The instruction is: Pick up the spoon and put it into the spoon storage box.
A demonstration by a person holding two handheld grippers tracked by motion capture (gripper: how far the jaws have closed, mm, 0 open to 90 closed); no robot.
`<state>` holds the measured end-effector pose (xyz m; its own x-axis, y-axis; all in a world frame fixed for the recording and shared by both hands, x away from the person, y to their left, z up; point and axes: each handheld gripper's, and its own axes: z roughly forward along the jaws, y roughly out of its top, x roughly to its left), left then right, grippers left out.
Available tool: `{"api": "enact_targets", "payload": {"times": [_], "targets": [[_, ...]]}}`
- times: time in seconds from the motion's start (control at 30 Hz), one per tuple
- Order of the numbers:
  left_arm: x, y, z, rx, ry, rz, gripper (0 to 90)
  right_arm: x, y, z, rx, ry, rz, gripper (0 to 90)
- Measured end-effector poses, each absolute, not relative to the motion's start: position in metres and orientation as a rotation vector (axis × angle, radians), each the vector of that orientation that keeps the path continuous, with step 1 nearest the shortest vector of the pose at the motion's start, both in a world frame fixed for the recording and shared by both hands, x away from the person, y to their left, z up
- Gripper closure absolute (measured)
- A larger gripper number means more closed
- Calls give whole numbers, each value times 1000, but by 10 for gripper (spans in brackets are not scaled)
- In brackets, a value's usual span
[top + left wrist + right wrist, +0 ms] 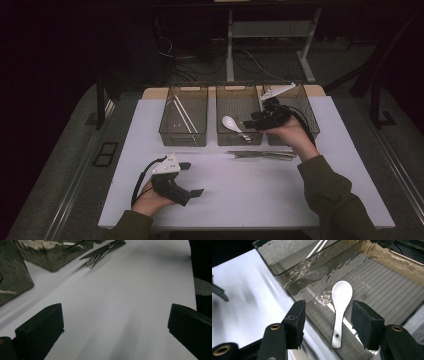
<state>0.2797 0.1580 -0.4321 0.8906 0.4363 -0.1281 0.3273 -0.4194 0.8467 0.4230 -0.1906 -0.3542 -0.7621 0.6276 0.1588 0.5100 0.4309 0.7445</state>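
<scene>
Three smoked clear plastic bins point(183, 135) in a far row, one white ceramic soup spoon point(340, 307) lying in the middle bin, right gripper point(327, 325) above it, jaws apart and empty, left gripper point(192, 179) near left, jaws wide, steel cutlery point(262, 154) on the white table point(240, 195).

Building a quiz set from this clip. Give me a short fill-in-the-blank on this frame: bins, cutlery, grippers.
1. The white spoon lies in the ____ of the three bins.
2. The right gripper has its jaws ____ above the spoon.
3. The fork and the knife lie on the ____, in front of the bins.
4. The left bin holds two white ____.

Missing words: middle; open; table; chopsticks
</scene>
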Motion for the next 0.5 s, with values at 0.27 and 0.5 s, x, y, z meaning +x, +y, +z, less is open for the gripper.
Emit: {"api": "enact_targets", "payload": {"times": [0.27,0.5], "targets": [[280,158,-431,2051,552,140,0,398,-204,-360,959,2543,1274,436],[280,157,-431,2056,549,138,0,379,-208,-365,914,2571,1271,433]]}}
